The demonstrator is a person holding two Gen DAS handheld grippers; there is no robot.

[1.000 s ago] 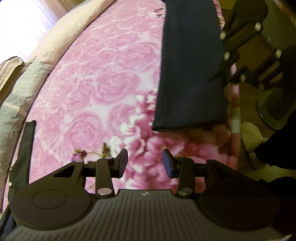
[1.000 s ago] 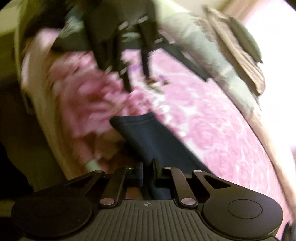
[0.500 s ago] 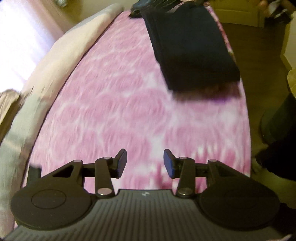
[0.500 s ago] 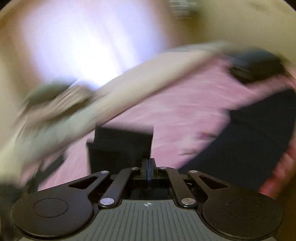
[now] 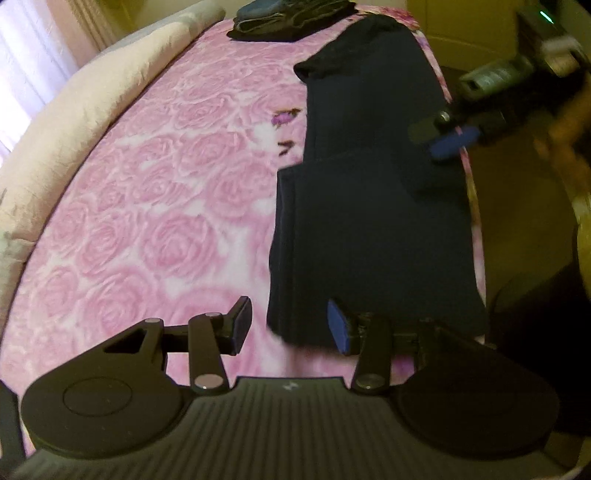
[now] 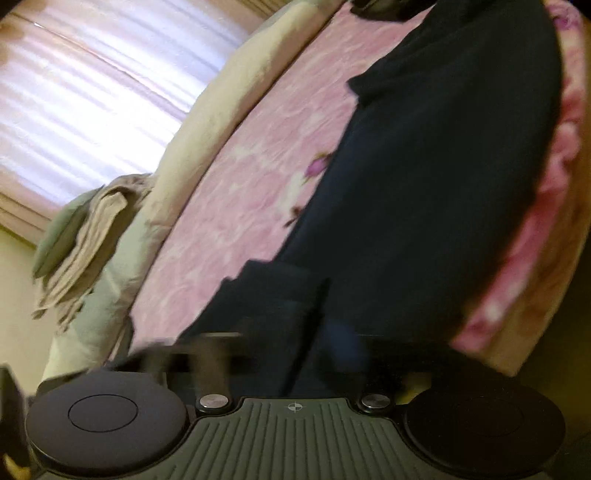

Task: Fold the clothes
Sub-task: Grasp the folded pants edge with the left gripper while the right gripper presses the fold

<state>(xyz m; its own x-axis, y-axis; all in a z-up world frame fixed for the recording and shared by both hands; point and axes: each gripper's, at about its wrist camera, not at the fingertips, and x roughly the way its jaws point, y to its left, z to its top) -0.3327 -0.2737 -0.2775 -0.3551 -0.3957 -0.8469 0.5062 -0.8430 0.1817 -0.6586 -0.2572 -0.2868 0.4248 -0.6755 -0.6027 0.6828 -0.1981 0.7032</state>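
- Navy knit garment (image 5: 373,221) in left wrist view lay long along right edge of the pink rose blanket (image 5: 155,206), near part doubled over w/ a layered edge on its left side. Judged soft, light, limp, prob. not slippery on the fleecy blanket; best taken at a corner or the folded edge, both layers pinched together, else top layer slides off.
- Left gripper (image 5: 290,326) was part open, nothing between the pads; near left corner of the garment sat just beyond its fingertips, not gripped.
- Right gripper (image 5: 443,134) showed at far right over garment's right edge, blurred; blue pad visible, grip on cloth couldn't be told from here.
- Dark folded pile (image 5: 288,18) sat at far end of blanket; cream quilt (image 5: 92,103) ran along left.
- Vs 1 s ago: view then had only one single-layer end of the garment, far right; now the doubled stack was close in front, so left gripper had travelled along the bed toward it. Jaw gap abt same.
- Right wrist view: garment (image 6: 443,184) filled centre-right, fingers smeared by blur. Right gripper (image 6: 295,354) jaws were opening, cloth right under them, no pinch visible.
- Vs 1 s ago: it was clamped on the cloth end then; now letting go, view rolled hard.
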